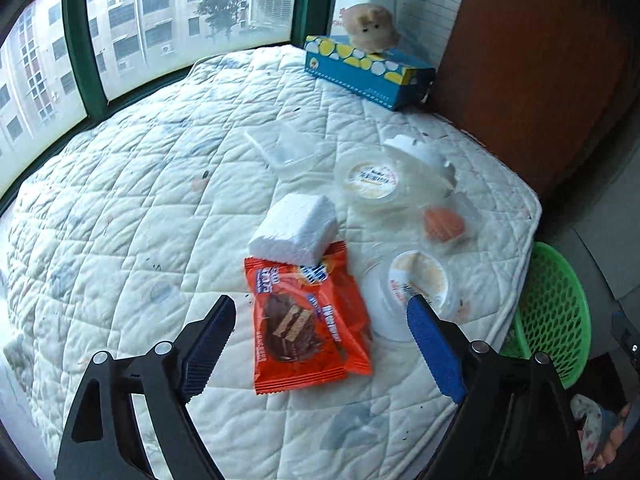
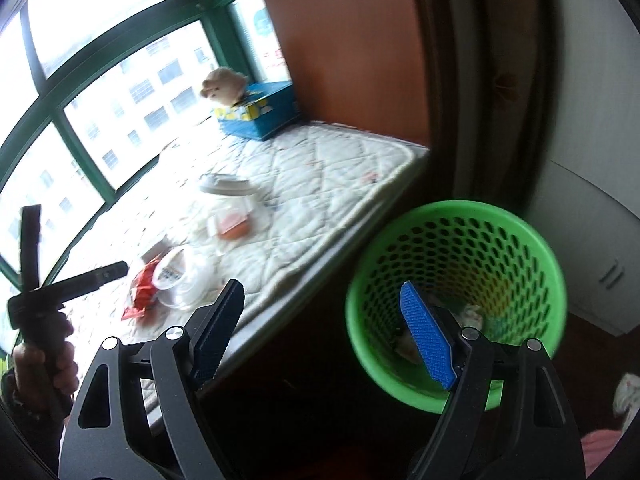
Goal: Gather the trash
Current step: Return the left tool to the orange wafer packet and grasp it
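Trash lies on a quilted white mattress (image 1: pixel 120 208): an orange wafer wrapper (image 1: pixel 308 320), a white foam block (image 1: pixel 294 228), two clear lidded cups (image 1: pixel 370 178) (image 1: pixel 416 280), a clear tub with an orange piece (image 1: pixel 444 222) and a clear tray (image 1: pixel 286 148). My left gripper (image 1: pixel 320 308) is open and empty, just above the wrapper. My right gripper (image 2: pixel 322 296) is open and empty, near the rim of a green mesh bin (image 2: pixel 460 288) on the floor beside the mattress edge. Some pale trash lies in the bin. The bin also shows in the left wrist view (image 1: pixel 556 308).
A blue tissue box (image 1: pixel 368 70) with a plush toy (image 1: pixel 372 26) on it stands at the mattress's far corner by a brown wooden panel (image 1: pixel 532 60). Green-framed windows (image 1: pixel 76 40) run along the far side. The left gripper shows in the right view (image 2: pixel 72 284).
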The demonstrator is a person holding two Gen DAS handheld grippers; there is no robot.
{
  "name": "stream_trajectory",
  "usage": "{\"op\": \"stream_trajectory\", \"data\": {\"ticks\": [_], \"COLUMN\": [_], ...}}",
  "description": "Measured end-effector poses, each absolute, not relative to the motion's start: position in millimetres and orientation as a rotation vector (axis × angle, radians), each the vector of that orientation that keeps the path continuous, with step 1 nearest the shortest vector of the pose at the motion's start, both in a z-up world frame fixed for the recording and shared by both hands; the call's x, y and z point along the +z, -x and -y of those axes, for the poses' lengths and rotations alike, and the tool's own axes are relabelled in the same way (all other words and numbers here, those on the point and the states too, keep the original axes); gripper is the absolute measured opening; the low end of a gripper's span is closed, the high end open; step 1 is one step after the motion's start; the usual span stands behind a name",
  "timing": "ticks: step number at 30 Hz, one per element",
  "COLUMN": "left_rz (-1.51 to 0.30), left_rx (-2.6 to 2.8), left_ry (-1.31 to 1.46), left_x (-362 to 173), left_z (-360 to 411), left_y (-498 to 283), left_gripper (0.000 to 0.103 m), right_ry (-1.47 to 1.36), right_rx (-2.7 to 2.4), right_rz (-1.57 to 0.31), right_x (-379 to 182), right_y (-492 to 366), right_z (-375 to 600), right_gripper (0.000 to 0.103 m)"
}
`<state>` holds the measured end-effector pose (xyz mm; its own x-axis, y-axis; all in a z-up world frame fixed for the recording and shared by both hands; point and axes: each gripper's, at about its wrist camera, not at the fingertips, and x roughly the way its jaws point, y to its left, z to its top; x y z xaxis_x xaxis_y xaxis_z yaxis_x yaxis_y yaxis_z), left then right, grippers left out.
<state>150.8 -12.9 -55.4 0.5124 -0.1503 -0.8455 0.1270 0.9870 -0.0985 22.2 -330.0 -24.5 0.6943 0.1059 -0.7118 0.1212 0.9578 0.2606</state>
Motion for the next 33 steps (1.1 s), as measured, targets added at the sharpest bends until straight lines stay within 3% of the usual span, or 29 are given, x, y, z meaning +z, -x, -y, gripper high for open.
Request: {"op": "stream_trajectory", "data": {"ticks": [11,20,25,33], "left_rz": [-1.146,-1.141,-1.122,-1.095], "left_rx": [-0.164,-0.244,-0.246,-0.258], "left_ry": [0.124,0.137,0.092,0.079], "left_x": [-97.5,-98.3,-89.9,-73.4], "left_z": [0.0,0.3,-4.4,-18.6], "left_y": [-167.3,-165.9,-159.8,-144.3], "left_gripper": [0.086,0.049,0.021,0.009], "right_ry": [-0.265,-0.238,-0.218,-0.176], "right_rx": [0.043,0.087,0.125,0.217], "right_rz": [-0.842,-0.869,-0.880,-0.893], "right_x": [-31.8,-38.3,-42.0,-46.3], "right_y": [-35.6,-45.6,-53.5,-71.4], "right_z": [294.8,277.6,262.6,228.0], "right_gripper": [0.082,0.082,0.082,0.083]}}
